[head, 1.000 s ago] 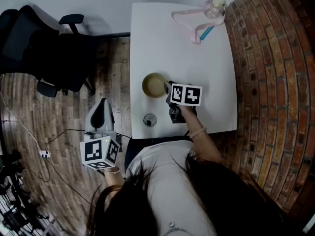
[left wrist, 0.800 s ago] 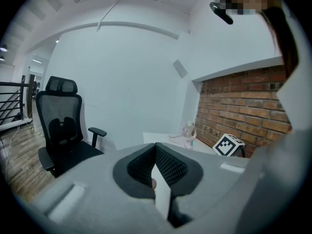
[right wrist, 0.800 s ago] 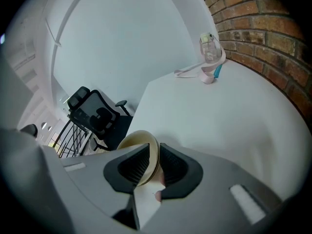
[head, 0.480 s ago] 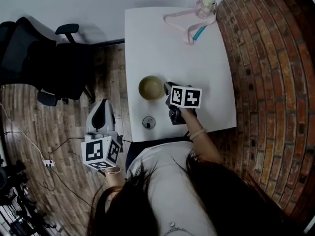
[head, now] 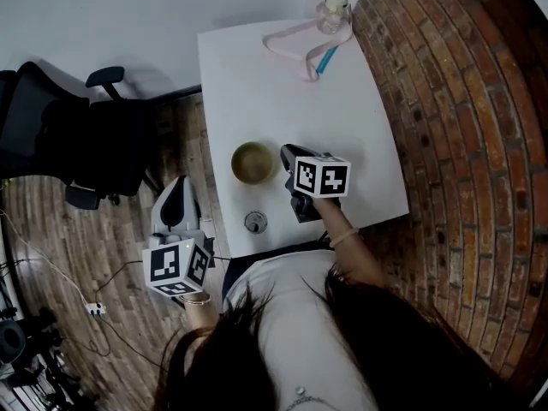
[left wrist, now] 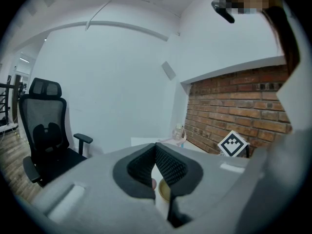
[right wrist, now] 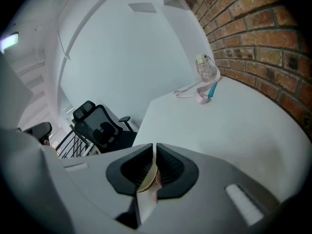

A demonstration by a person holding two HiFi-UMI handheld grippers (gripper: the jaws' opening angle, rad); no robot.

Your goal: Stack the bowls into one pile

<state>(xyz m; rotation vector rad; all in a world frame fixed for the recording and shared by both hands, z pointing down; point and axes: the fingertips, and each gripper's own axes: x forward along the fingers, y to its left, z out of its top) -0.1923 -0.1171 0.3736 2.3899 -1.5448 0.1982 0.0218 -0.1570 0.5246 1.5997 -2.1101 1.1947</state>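
The right gripper [head: 287,161] is clamped on the rim of the bowl [head: 252,163], near the bench's [head: 342,118] left edge. No other bowl shows, so stacking looks about done. The left gripper [left wrist: 156,152], closed and empty, hangs off the bench.

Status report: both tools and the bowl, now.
Right tool shut on bowl rim. Left tool shut, empty, beside table. Small round item near table edge, clear of bowl.

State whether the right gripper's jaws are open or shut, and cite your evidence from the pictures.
Shut on the bowl: the right gripper, seen in its own view, has both jaws pressed against the tan rim.
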